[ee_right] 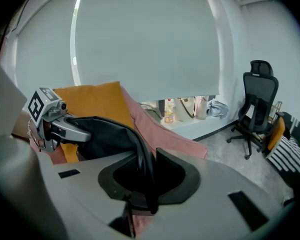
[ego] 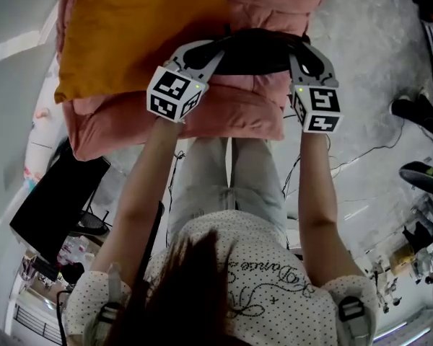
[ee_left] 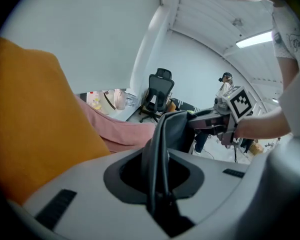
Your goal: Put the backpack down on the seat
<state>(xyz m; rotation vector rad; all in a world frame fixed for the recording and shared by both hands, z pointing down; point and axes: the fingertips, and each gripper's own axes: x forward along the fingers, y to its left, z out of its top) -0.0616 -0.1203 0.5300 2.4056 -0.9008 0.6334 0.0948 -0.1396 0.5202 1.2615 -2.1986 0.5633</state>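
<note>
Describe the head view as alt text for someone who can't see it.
The left gripper and right gripper hold a black backpack over a pink seat cushion, next to an orange pillow, seen from above.

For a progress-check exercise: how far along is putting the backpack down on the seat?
Done: the backpack is over the pink seat, beside the orange cushion. In hand: the left gripper and right gripper each clamp its black fabric. Still to do: release; whether it already rests there is unclear.
</note>
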